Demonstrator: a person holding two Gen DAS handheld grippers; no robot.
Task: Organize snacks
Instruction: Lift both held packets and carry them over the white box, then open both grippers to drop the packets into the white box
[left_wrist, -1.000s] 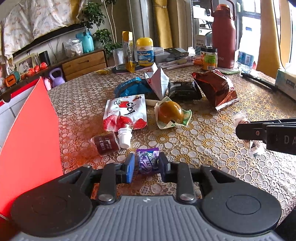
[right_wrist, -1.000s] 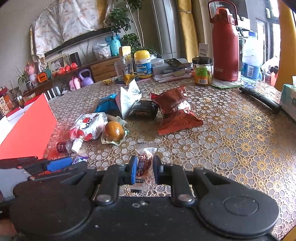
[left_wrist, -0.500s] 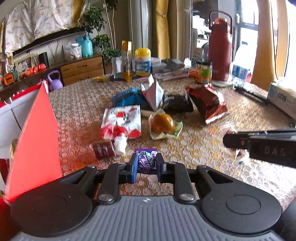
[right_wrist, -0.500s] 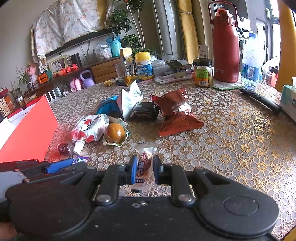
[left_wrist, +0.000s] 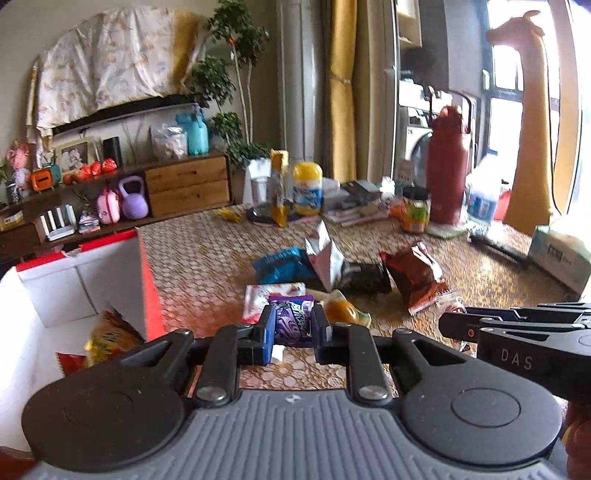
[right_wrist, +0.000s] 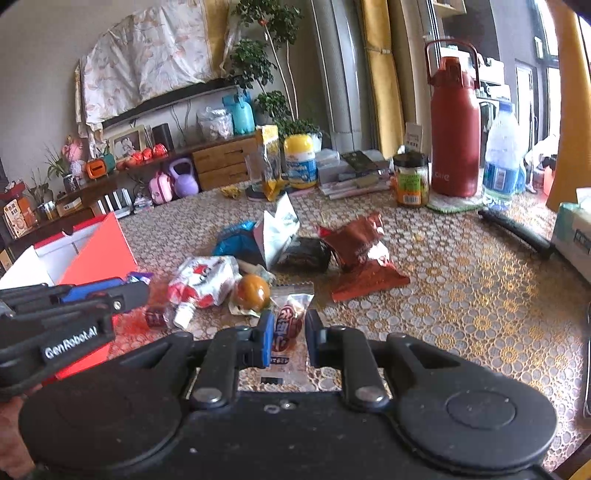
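**Both grippers hold 1 snack each above the table**

Left gripper (left_wrist: 293, 334): jaws narrow, clamped on a purple snack packet (left_wrist: 292, 324), lifted clear of the table (right_wrist: 461, 280). Right gripper (right_wrist: 289, 341): jaws narrow, pinching a clear-wrapped sausage snack (right_wrist: 287, 325), wrapper hanging below the pads.

Landmark = the orange egg-shaped snack (right_wrist: 253, 292) on its green-edged wrapper, just beyond both grippers. Touching it on the left: white-and-red pouch (right_wrist: 202, 280) with a white cap. Left of the pouch's cap: small dark red jelly cup (right_wrist: 155, 316). Right of the egg: red-brown foil bag (right_wrist: 364, 254), crumpled. Behind the egg: torn silver bag (right_wrist: 277, 229) standing open, blue bag (right_wrist: 236, 240) on its left, black packet (right_wrist: 308, 254) on its right.

Far left of the egg, at the table edge: red-and-white box (left_wrist: 74, 280), open, with a yellow-and-red packet (left_wrist: 107, 338) inside.

Far behind the egg, along the back of the table: yellow-lidded jar (right_wrist: 300, 160), green-label jar (right_wrist: 410, 180), tall red flask (right_wrist: 455, 136), water bottle (right_wrist: 501, 155).
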